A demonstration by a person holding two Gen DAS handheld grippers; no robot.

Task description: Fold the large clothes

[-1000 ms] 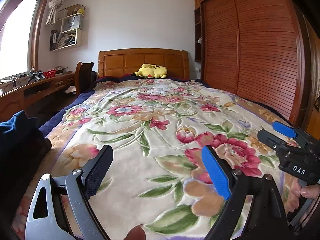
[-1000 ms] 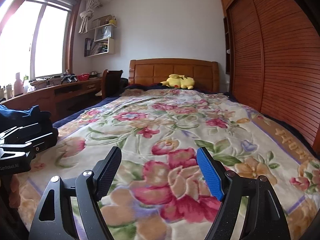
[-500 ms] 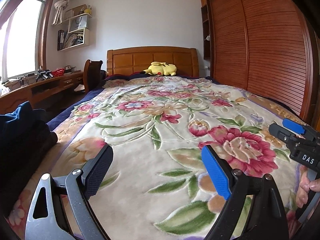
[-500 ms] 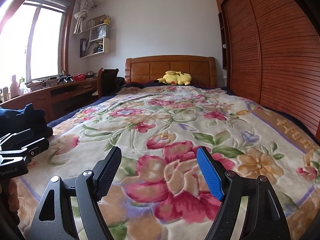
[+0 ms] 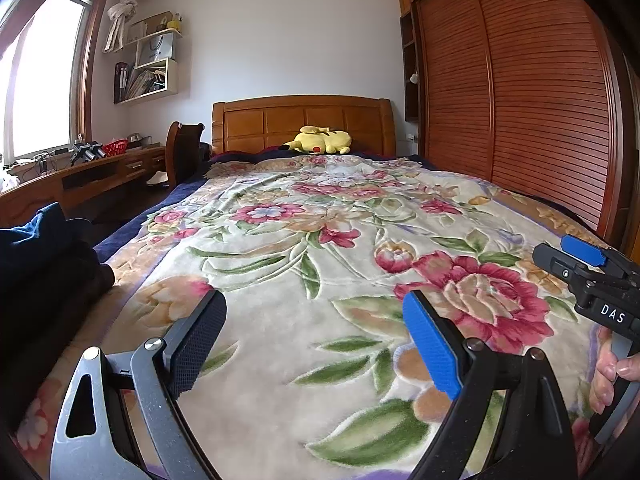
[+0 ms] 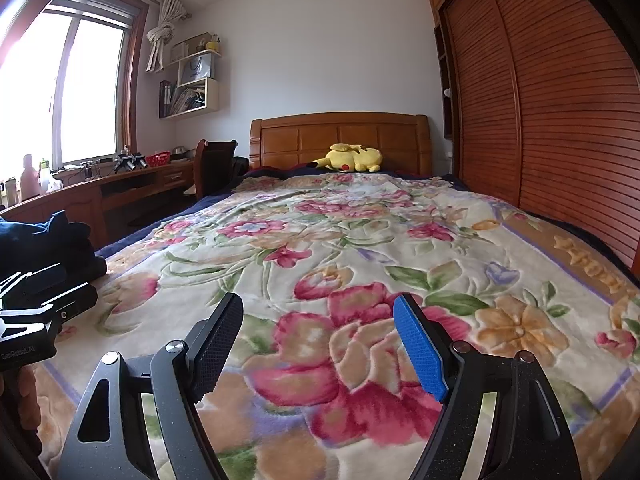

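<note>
A pile of dark blue and black clothes point(image 5: 44, 264) lies at the left edge of the bed, also in the right wrist view point(image 6: 44, 240). My left gripper point(image 5: 316, 332) is open and empty, held above the floral blanket point(image 5: 320, 232), to the right of the pile. My right gripper point(image 6: 320, 340) is open and empty above the blanket point(image 6: 340, 240). The right gripper shows at the right edge of the left wrist view point(image 5: 592, 276). The left gripper shows at the left edge of the right wrist view point(image 6: 36, 304).
A yellow plush toy point(image 5: 320, 141) lies by the wooden headboard point(image 5: 300, 120). A slatted wooden wardrobe point(image 5: 520, 100) runs along the right side of the bed. A desk point(image 5: 80, 176) and a chair point(image 5: 182, 152) stand at the left under the window.
Both wrist views have tilted up and shifted slightly, so the headboard and toy sit lower and more central. Both grippers stay open and empty.
</note>
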